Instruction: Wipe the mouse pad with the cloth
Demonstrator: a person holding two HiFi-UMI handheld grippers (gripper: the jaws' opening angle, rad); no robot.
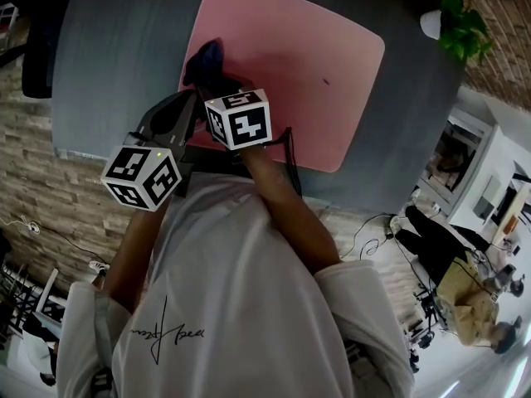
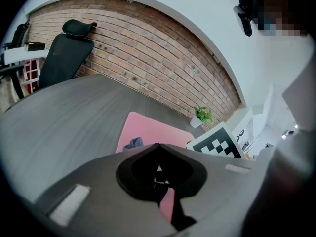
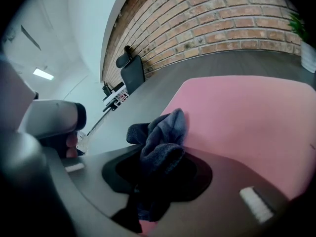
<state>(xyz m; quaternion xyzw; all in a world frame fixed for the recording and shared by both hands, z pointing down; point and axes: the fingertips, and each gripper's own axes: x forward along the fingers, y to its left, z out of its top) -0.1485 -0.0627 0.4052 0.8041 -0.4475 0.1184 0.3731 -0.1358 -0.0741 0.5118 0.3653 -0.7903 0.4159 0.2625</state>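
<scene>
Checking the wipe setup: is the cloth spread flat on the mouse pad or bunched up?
Bunched up: the dark blue cloth is crumpled, clamped in the right gripper at the edge of the pink mouse pad.

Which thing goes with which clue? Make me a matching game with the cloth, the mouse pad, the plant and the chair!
Things:
1. cloth
2. mouse pad
3. plant
4. chair

Clues:
A. green, in a white pot
B. pink, lying flat on the grey table
C. black, standing by the brick wall
D. dark blue, pinched in the right gripper

Pairs: 1-D, 2-B, 3-A, 4-C
</scene>
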